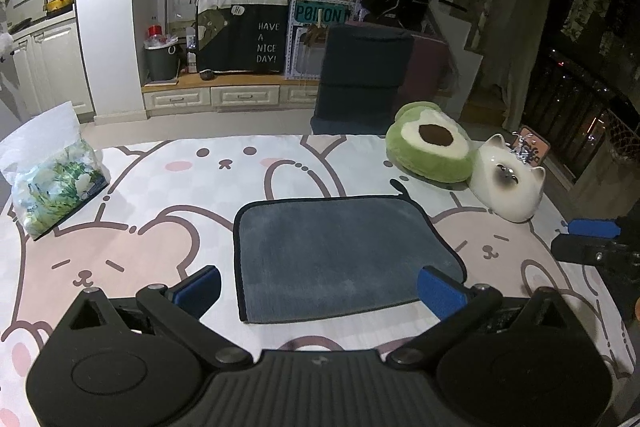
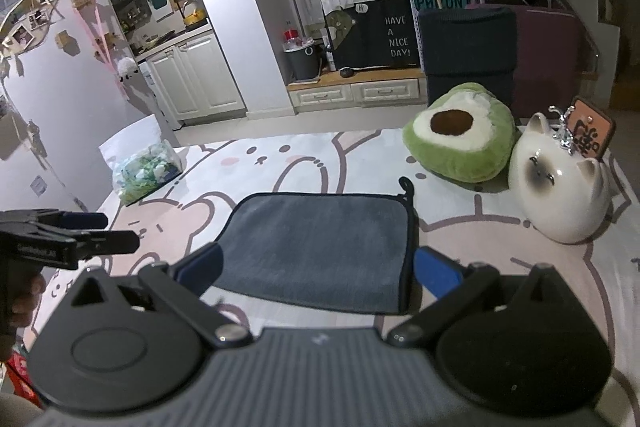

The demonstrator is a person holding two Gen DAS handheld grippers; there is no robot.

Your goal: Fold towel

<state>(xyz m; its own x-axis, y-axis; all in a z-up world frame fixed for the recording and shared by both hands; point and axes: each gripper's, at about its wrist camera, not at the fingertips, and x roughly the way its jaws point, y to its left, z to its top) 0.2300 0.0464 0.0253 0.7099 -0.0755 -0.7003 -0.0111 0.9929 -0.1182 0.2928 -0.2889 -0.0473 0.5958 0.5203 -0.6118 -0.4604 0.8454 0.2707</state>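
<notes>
A grey towel point(image 1: 340, 251) with dark edging lies flat on the bunny-print tablecloth point(image 1: 140, 247); a small hanging loop sticks out at its far right corner. My left gripper point(image 1: 320, 291) is open and empty, hovering over the towel's near edge. The right gripper shows at the right edge of the left wrist view point(image 1: 588, 239). In the right wrist view the towel point(image 2: 320, 247) lies ahead, and my right gripper point(image 2: 318, 271) is open and empty above its near edge. The left gripper shows at the left point(image 2: 100, 231), apart from the towel.
A green avocado plush point(image 1: 434, 143) and a white ceramic cat point(image 1: 508, 179) sit at the far right of the table. A plastic bag with green contents point(image 1: 52, 179) sits at the far left. A dark chair point(image 1: 364, 75) stands behind the table.
</notes>
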